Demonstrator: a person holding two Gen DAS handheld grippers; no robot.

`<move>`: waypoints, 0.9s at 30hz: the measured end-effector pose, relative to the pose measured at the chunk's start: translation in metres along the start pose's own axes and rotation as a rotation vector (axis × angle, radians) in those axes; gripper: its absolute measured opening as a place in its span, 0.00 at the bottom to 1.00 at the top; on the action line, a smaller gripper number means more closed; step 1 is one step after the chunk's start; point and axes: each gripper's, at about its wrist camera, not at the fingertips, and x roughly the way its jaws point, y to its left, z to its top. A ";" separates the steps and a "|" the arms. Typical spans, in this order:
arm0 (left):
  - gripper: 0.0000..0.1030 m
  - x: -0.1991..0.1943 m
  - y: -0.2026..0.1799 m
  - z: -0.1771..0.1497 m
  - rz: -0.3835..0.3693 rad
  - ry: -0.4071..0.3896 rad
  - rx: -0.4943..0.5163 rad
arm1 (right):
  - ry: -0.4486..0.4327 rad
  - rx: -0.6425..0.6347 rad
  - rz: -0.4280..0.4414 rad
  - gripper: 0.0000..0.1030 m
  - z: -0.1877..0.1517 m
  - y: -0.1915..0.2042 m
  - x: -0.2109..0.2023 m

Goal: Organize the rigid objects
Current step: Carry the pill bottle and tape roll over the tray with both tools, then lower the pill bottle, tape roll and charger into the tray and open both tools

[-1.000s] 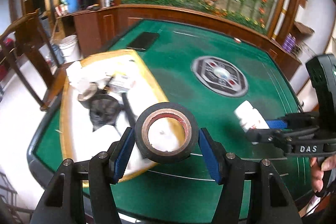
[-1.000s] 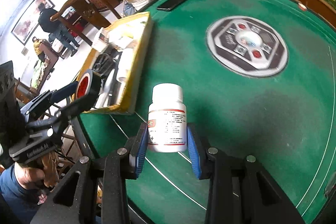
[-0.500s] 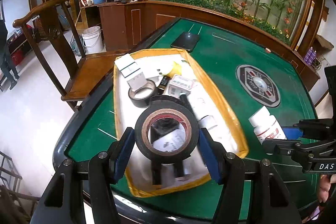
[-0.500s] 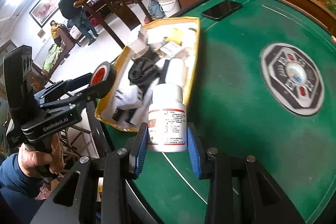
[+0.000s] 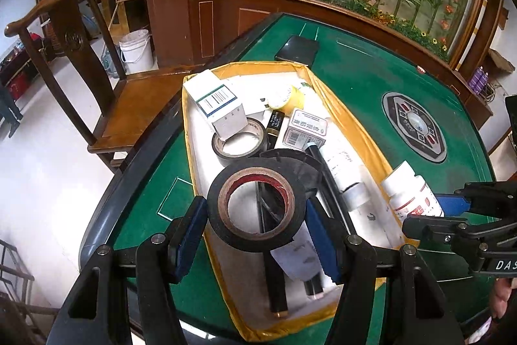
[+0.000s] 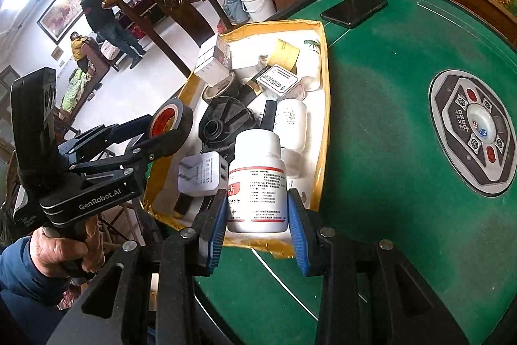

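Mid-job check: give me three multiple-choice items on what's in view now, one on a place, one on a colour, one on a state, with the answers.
1. Where does the phone lie?
A. in the tray
B. on the green felt beyond the tray
C. on the chair

2. What colour is the tape roll in the left gripper?
A. black
B. yellow
C. white

3. What is the state of the right gripper?
A. open and empty
B. shut on a charger
C. shut on the bottle

Answers:
1 B: the phone rests flat on the table past the tray's far end.
2 A: the roll is black outside with a reddish core.
3 C: both blue pads flank and press the white bottle, held above the tray's near end.
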 end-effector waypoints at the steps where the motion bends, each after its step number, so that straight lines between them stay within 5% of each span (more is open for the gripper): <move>1: 0.64 0.003 0.002 0.001 -0.005 0.005 -0.003 | 0.006 0.001 -0.003 0.34 0.001 0.001 0.003; 27: 0.64 0.020 0.001 0.002 -0.016 -0.005 0.068 | 0.085 0.055 -0.039 0.34 0.015 0.007 0.047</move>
